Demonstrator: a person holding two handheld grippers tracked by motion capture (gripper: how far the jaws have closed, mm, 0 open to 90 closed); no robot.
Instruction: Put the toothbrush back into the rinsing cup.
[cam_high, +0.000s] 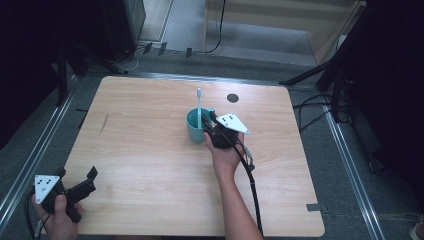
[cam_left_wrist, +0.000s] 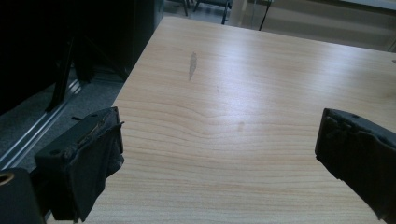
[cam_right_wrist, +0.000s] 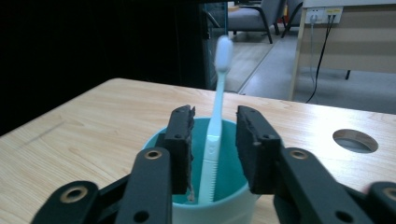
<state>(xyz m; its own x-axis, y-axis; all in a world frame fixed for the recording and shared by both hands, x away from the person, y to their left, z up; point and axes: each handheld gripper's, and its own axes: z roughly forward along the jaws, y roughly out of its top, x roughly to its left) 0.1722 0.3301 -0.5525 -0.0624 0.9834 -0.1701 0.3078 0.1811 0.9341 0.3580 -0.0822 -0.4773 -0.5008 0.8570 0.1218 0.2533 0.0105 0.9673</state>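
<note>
A teal cup (cam_high: 194, 125) stands near the middle of the wooden table (cam_high: 150, 160), with a pale toothbrush (cam_high: 198, 102) upright in it, bristle head up. My right gripper (cam_high: 210, 120) is at the cup's right side, above its rim. In the right gripper view the toothbrush (cam_right_wrist: 215, 126) stands in the gap of my right gripper (cam_right_wrist: 214, 149) over the cup (cam_right_wrist: 229, 200), and neither pad touches the handle, so it is open. My left gripper (cam_high: 77, 172) rests at the table's front left corner, open wide (cam_left_wrist: 219, 149) over bare wood.
A round cable hole (cam_high: 232, 98) lies in the table behind the cup, also in the right gripper view (cam_right_wrist: 355, 140). A dark streak (cam_high: 104, 123) marks the wood at the left. The right gripper's cable (cam_high: 252, 185) trails toward the front edge. Metal rails and dark stands flank the table.
</note>
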